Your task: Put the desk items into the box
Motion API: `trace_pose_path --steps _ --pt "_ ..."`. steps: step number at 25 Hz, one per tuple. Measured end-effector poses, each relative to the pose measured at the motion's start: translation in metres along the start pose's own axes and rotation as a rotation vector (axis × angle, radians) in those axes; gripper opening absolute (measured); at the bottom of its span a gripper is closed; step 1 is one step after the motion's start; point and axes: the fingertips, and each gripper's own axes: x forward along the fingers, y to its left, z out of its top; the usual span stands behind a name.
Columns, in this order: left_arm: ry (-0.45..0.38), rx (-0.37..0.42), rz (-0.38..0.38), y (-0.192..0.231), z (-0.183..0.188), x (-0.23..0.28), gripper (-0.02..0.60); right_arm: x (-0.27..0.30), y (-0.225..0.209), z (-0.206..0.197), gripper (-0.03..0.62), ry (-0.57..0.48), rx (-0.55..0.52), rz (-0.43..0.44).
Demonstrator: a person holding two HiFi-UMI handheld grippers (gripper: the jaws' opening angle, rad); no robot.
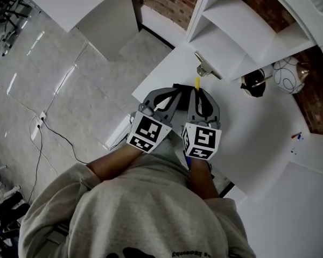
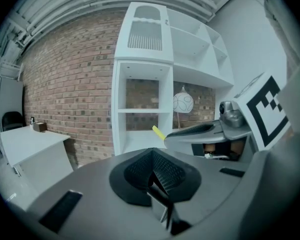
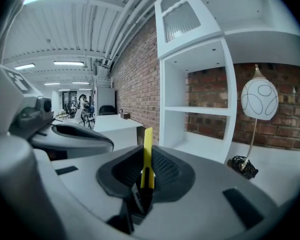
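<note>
My two grippers are held side by side over the near edge of the white desk [image 1: 258,138]. The right gripper [image 1: 200,97] is shut on a thin yellow pen-like item [image 1: 197,83] with a dark lower end. That item sticks up from between the pads in the right gripper view [image 3: 148,151], and its tip shows in the left gripper view [image 2: 158,132]. The left gripper [image 1: 171,93] lies just left of the right one. Its ribbed pads [image 2: 162,174] meet with nothing between them. No box is in sight.
A metal clip [image 1: 205,67] lies on the desk ahead of the grippers. A white globe lamp [image 1: 288,74] and a coiled black cord [image 1: 254,83] stand at the right by the white shelf unit [image 1: 242,26]. Cables trail over the floor [image 1: 48,128] at left.
</note>
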Motion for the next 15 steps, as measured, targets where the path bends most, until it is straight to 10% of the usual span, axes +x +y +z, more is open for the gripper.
trace_pose_path --steps 15 --pt "0.04 -0.065 0.075 0.03 -0.022 -0.013 0.005 0.034 0.045 -0.043 0.061 0.159 -0.109 0.14"
